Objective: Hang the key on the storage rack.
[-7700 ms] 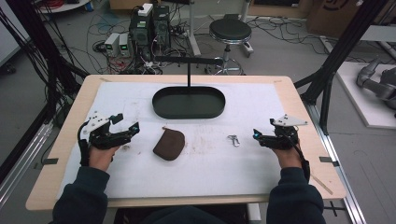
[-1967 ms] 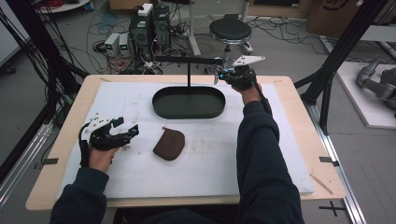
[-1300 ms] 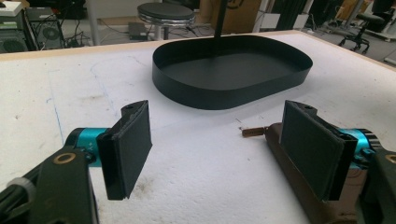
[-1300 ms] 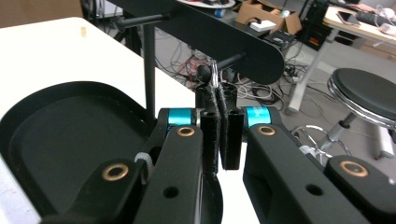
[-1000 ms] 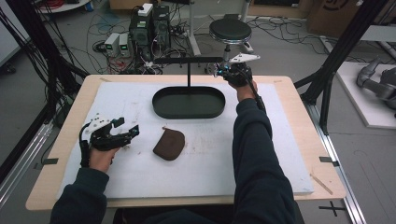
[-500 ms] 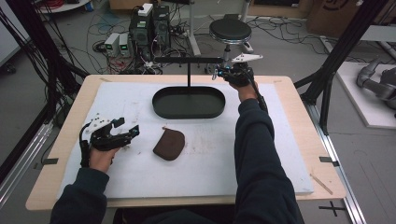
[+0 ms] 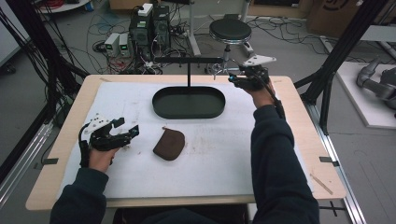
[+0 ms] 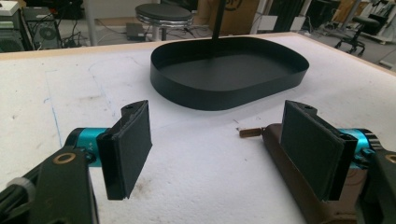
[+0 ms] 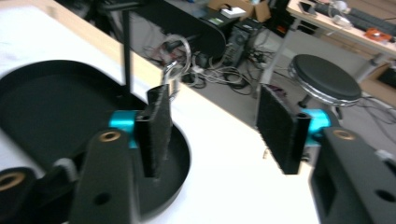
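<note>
High view: 1 wooden table (image 7: 299, 121) w/ white mat (image 7: 224, 149) on top. 1 black oval tray (image 7: 188, 102) sits toward the far edge at centre, w/ 1 thin black post rising from it to a crossbar (image 7: 187, 59). 1 brown pouch (image 7: 169, 144) lies flat on the mat, nearer than the tray and well apart from it. Left gripper (image 7: 122, 135) rests low over the mat, just left of the pouch, jaws apart. Right gripper (image 7: 233, 74) is held up at the far side, by the right end of the crossbar, arm stretched out. 1 key ring (image 7: 216, 70) hangs at that bar end, just beside the gripper tip. 1 round stool (image 7: 229, 31) on the floor beyond.

Left gripper view: 2 black jaws wide apart, nothing between them. Pouch (image 8: 299, 182) lies behind the right-hand jaw, partly hidden. Tray (image 8: 229, 74) ahead, empty inside.

Right gripper view: blurry. 2 jaws apart, nothing clamped. Key ring (image 9: 175, 56) shows just above the left-hand jaw; whether it touches the jaw, can't tell. Tray (image 9: 56, 102) below-left, stool (image 9: 324, 77) beyond.
</note>
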